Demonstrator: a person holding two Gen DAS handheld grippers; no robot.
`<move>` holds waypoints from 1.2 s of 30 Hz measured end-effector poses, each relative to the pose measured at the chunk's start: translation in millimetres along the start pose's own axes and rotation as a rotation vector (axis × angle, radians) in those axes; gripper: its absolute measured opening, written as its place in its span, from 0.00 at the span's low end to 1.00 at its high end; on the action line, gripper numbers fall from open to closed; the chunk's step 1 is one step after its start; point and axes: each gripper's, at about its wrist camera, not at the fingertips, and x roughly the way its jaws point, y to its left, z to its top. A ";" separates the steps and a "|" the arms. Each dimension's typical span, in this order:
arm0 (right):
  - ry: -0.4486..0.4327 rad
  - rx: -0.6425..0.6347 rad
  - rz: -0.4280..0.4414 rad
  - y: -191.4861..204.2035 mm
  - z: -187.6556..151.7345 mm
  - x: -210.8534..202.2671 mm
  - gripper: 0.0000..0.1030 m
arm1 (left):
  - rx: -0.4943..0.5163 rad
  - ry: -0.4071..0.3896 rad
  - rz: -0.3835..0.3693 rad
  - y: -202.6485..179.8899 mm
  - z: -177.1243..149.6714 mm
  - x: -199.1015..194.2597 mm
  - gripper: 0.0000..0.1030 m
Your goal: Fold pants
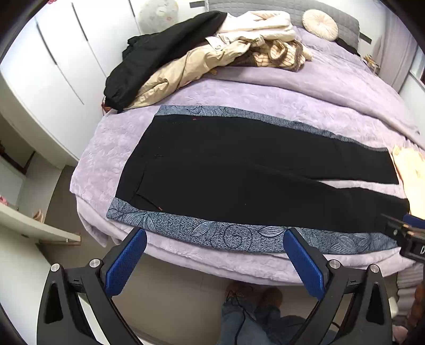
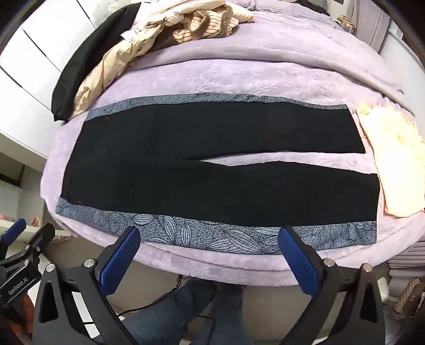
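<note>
Poised, both hand-held grippers, left (image 1: 215, 261) and right (image 2: 209, 258), spread wide and empty near flat pants (image 2: 212, 169); next, probably folding near leg over far.

I'm standing in a home bedroom, at the foot of a bed (image 1: 265, 87) that is wearing a lilac quilted cover. A grey padded headboard (image 1: 281, 8) and a round cream cushion (image 1: 320, 25) are sitting at its far end. Loose clothes (image 1: 239, 45) are lying heaped on the cover. White wardrobe doors (image 1: 53, 66) are running along the wall beside the bed.
</note>
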 end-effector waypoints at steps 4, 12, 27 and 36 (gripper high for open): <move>0.001 -0.031 -0.004 -5.4 -3.0 -2.2 1.00 | -0.014 0.012 0.015 -8.6 -13.7 -1.1 1.00; 0.019 -0.010 0.000 -10.7 -10.5 2.5 1.00 | -0.011 0.003 0.037 -6.1 -18.8 -2.8 1.00; -0.015 0.185 -0.004 21.6 3.7 32.4 1.00 | 0.103 -0.030 0.050 68.4 27.9 39.7 1.00; -0.014 0.229 -0.059 48.1 9.9 36.4 1.00 | 0.151 -0.022 0.003 81.7 44.9 56.5 1.00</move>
